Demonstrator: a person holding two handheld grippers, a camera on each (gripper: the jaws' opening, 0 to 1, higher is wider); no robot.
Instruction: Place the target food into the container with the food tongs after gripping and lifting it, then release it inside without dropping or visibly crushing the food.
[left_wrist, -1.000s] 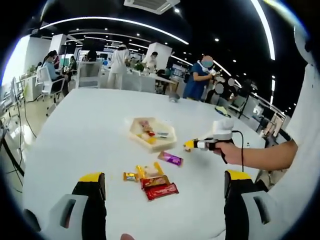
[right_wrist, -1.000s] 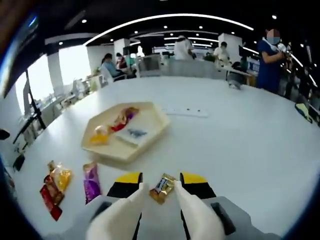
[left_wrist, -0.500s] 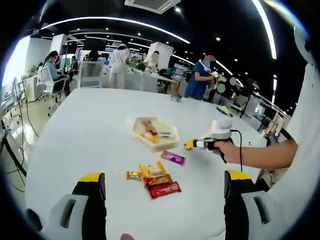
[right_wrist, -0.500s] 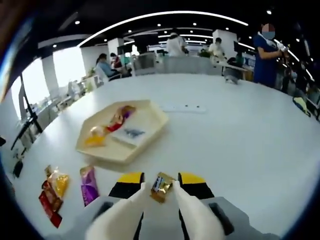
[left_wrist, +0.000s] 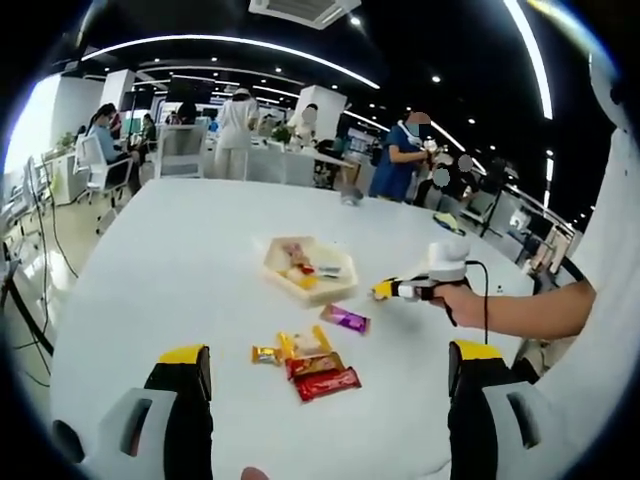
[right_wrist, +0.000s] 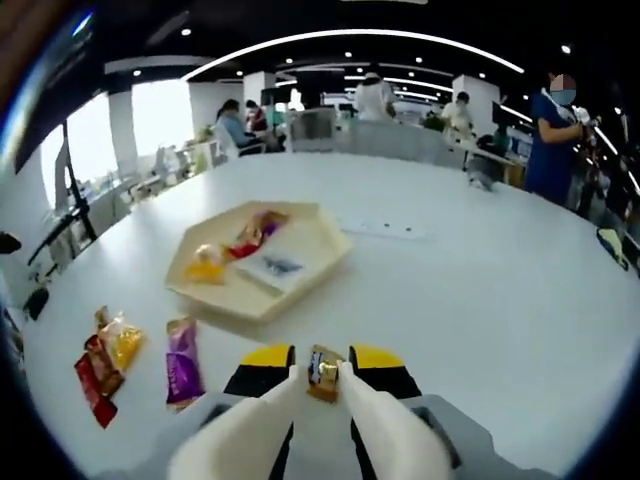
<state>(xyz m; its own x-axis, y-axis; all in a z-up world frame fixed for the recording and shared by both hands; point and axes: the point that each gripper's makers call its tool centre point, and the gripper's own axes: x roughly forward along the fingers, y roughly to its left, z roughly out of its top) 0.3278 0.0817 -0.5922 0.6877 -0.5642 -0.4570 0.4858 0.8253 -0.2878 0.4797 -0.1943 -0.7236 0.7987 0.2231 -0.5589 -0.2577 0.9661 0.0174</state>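
In the right gripper view, white tongs on my right gripper (right_wrist: 321, 375) are shut on a small gold-wrapped candy (right_wrist: 322, 365), held just above the white table. The cream hexagonal tray (right_wrist: 240, 300) lies ahead and to the left, holding a few wrapped snacks. In the left gripper view, my left gripper (left_wrist: 330, 352) stands open, jaws wide apart, low over the table. The tray (left_wrist: 335, 272) lies beyond it, and the right gripper (left_wrist: 385, 290) hovers just right of the tray in a person's hand (left_wrist: 455, 300).
A purple wrapper (right_wrist: 182, 348) and a cluster of red and yellow snacks (right_wrist: 105, 350) lie left of the tongs; the cluster (left_wrist: 305, 362) also lies before my left jaws. A white power strip (right_wrist: 385, 228) sits beyond the tray. People and desks stand far back.
The tongs have drawn closer together on the gold candy. The right gripper view has shifted slightly, with the tray now nearer its centre. The left gripper has barely moved.
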